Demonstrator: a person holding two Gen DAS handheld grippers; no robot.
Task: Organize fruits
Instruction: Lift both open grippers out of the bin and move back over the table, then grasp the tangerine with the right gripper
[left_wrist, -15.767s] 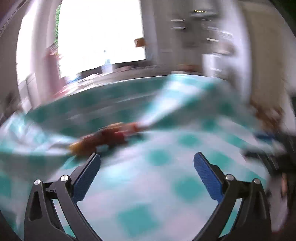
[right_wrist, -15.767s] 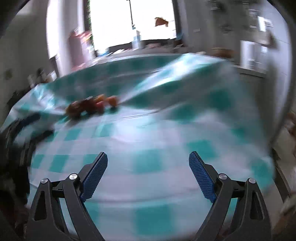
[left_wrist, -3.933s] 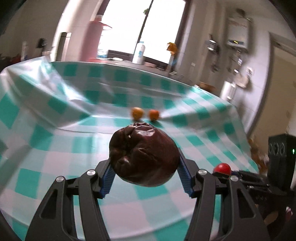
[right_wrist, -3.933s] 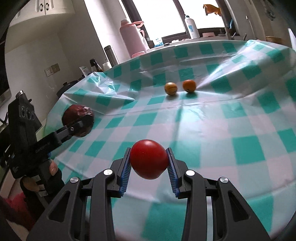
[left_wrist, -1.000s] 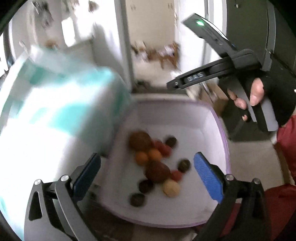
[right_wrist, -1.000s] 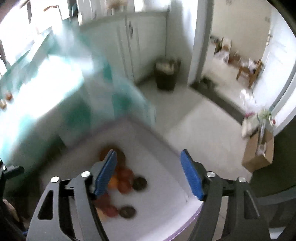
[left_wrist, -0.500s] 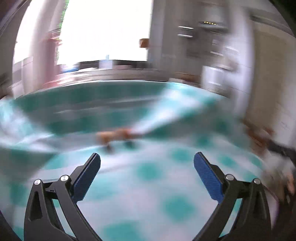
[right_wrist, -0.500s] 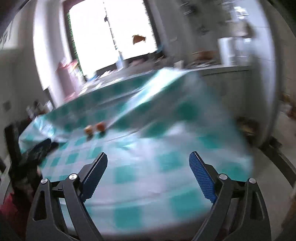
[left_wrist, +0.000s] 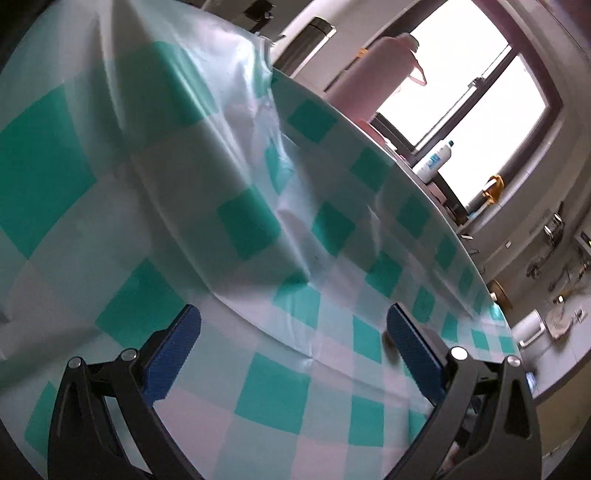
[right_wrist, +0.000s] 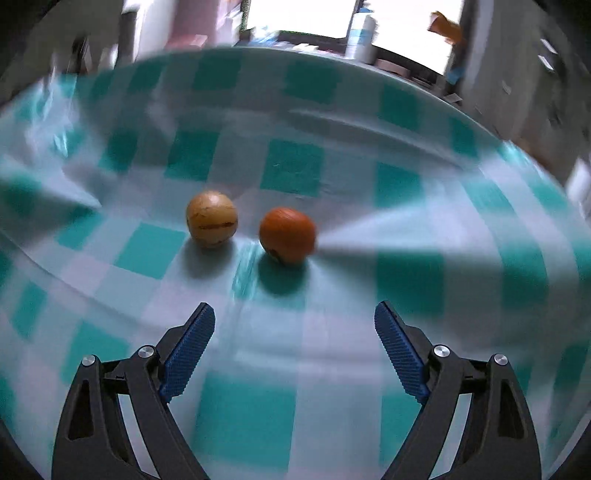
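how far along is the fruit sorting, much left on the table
Nearly done, it seems. Only two fruits show on the checked cloth: a tan fruit and an orange one, side by side, not touching. Nothing is in hand: the right tool and left tool are both open and empty. Those two remain to be picked up.

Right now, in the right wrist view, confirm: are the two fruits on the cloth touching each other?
No. The yellowish fruit and the orange fruit sit side by side with checked cloth showing between them.
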